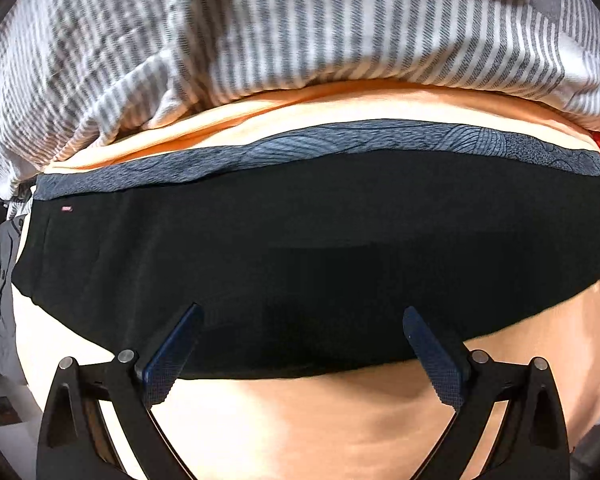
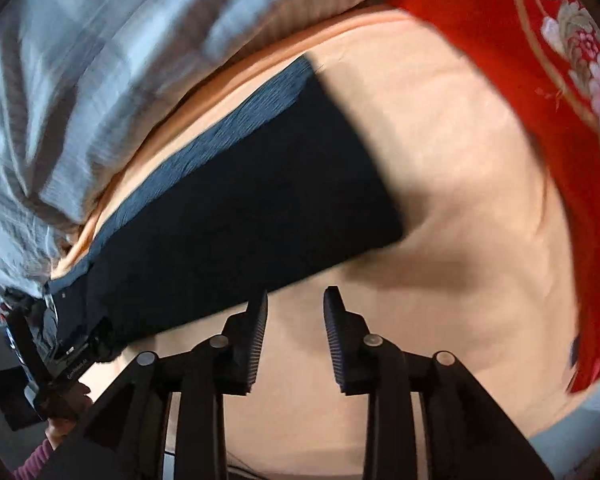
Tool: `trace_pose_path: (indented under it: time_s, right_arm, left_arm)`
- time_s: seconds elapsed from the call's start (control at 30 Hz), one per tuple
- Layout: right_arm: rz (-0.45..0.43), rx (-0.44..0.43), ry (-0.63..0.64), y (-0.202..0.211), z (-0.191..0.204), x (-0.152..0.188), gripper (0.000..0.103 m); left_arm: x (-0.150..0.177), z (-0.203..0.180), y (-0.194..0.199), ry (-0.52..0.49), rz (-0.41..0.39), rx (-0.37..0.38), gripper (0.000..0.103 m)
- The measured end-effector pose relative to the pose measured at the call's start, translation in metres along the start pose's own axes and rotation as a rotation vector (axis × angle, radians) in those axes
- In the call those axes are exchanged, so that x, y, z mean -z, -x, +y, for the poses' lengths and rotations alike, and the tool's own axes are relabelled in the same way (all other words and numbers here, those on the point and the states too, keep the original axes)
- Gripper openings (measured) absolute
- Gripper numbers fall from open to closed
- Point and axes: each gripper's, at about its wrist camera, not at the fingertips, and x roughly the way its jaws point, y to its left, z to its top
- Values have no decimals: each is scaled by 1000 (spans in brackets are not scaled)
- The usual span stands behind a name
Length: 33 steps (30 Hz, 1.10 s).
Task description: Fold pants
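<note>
Pants [image 1: 300, 248] lie folded lengthwise just ahead of the wide-open, empty left gripper [image 1: 302, 350] and beside the part-open, empty right gripper [image 2: 296, 340]; next likely calls for gripping one end to fold crosswise.

No readable text: small pink tag [image 1: 67, 208] on black pants [image 1: 300, 248], lettering illegible.

Bare peach sheet [image 1: 300, 420] lay open on the near side of the folded black pants [image 1: 300, 240], giving free passage there, and more open sheet spread past the pants' end toward the red embroidered cloth [image 2: 520, 60]. On the far side, the heaped striped duvet [image 1: 260, 40] crowded close behind the pants, leaving only a narrow strip of sheet between.
</note>
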Motion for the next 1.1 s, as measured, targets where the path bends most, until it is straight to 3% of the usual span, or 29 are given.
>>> trace_pose_path:
  time_s: [0.2,0.33,0.47,0.6,0.67,0.8,0.87,0.93,1.03,1.1]
  right_arm:
    - [26,-34,38,-21,62,47,34]
    - [53,-73,36,-42,106,70,34]
    - [75,-118,73,-66,157,92,34]
    - [110,-153,73,-91,185,104,34]
    - [122,-163,83,-92,189,109,34]
    - [124,-194,99,-93,198,117,34]
    - [128,-229,109,-97,211,121,34]
    - [139,-280,132,-98,220,126,34]
    - [159,-341,177,-110,245,137,47]
    - [179,-387,210,-121,260,148,50]
  left_arm:
    - [-2,63,5,-3,-41,1,101]
    - [-28,124,-1,35,-105,-67,101]
    - [-58,176,-35,110,-99,-119,101]
    - [-78,197,-83,101,-68,-213,101]
    - [-87,212,-98,134,-65,-169,103]
    - [-99,239,-91,177,-81,-207,103]
    - [-98,253,-79,207,-86,-166,103]
    - [-90,263,-63,174,-109,-152,103]
    - [-63,266,-48,101,-107,-130,103]
    - [-49,269,-53,71,-88,-135,103]
